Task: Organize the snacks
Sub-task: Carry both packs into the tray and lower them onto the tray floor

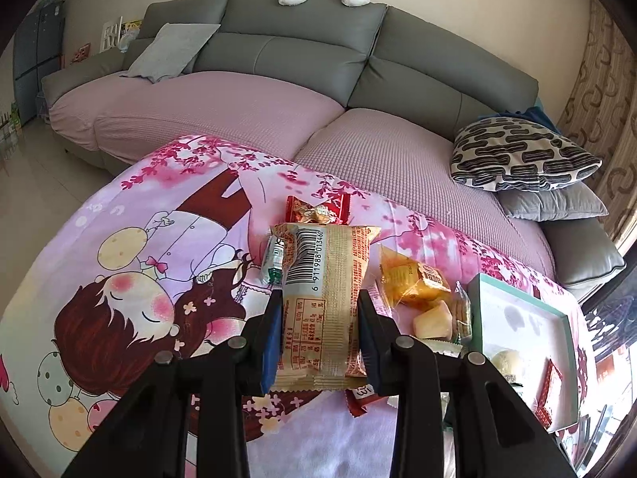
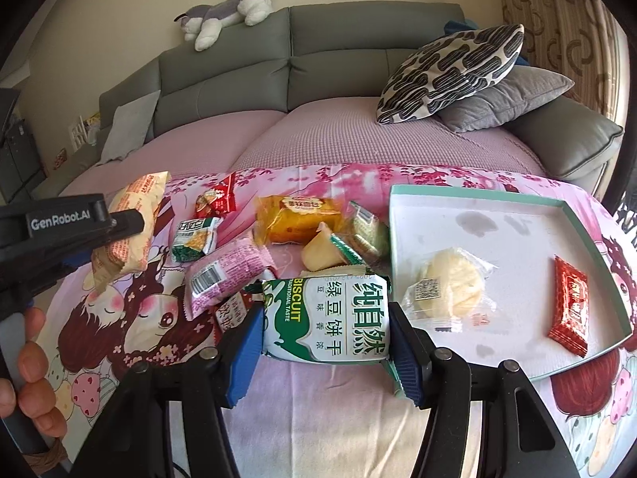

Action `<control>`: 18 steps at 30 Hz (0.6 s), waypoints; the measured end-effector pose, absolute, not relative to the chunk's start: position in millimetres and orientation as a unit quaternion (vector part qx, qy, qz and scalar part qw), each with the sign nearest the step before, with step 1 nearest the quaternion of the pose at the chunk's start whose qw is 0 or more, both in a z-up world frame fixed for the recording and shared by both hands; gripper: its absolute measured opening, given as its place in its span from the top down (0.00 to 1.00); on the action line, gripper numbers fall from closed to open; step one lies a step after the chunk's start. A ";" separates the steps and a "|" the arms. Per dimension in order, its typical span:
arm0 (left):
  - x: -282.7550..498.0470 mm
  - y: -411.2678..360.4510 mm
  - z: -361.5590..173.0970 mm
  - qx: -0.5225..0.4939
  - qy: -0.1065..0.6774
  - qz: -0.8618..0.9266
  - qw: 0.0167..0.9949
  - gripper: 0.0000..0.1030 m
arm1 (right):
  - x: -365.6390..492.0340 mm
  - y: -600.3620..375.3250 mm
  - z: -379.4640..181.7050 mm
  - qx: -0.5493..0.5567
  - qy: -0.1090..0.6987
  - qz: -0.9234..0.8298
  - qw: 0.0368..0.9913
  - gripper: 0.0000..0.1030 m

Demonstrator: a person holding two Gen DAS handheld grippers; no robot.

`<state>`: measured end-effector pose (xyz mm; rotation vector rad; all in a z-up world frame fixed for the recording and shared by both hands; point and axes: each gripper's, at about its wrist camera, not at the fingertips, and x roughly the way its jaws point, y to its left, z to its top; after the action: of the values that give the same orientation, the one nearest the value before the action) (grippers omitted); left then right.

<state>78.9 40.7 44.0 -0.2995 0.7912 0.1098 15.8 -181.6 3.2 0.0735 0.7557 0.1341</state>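
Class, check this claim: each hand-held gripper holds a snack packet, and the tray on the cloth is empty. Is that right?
Not quite. The tray is not empty: it holds a round pastry and a red packet, as the right wrist view shows. Each hand-held gripper does hold a packet.

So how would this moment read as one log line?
left gripper: shut on beige snack packet | right gripper: shut on green biscuit packet | tray: two snacks

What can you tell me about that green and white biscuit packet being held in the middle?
The biscuit packet is a puffy, sealed plastic pillow pack, white with green splashes, green Chinese lettering and the word BISCUIT. It lies crosswise between the blue pads of the right gripper, whose fingers press on its two ends. It sits just left of the white tray, above the pink cartoon cloth.
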 end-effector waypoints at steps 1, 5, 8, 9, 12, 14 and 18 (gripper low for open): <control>79.7 37.1 43.9 -0.144 0.385 0.049 0.910 0.65 | 16.5 -186.7 4.1 0.038 0.368 0.061 0.927 0.40; 82.1 21.1 46.9 -0.139 0.384 0.029 0.912 0.65 | 17.8 -207.4 9.0 0.050 0.362 0.039 0.930 0.40; 83.3 6.3 51.7 -0.132 0.380 0.013 0.916 0.65 | 17.8 -222.1 15.1 0.056 0.352 0.023 0.934 0.40; 84.0 1.1 52.8 -0.130 0.379 0.007 0.916 0.65 | 18.0 -227.4 17.0 0.059 0.349 0.018 0.935 0.40; 87.1 -15.0 55.2 -0.123 0.377 -0.009 0.918 0.65 | 20.4 -244.1 22.3 0.065 0.340 0.000 0.938 0.40; 88.8 -25.5 56.4 -0.117 0.374 -0.019 0.920 0.65 | 21.7 -256.9 24.2 0.070 0.335 -0.017 0.940 0.40; 93.1 -45.0 56.6 -0.105 0.374 -0.036 0.921 0.65 | 24.3 -283.7 23.6 0.092 0.331 -0.044 0.938 0.40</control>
<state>93.1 -45.0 56.6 -0.2162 0.7694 -0.0734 24.3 -283.7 23.6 0.1879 0.6757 -0.0900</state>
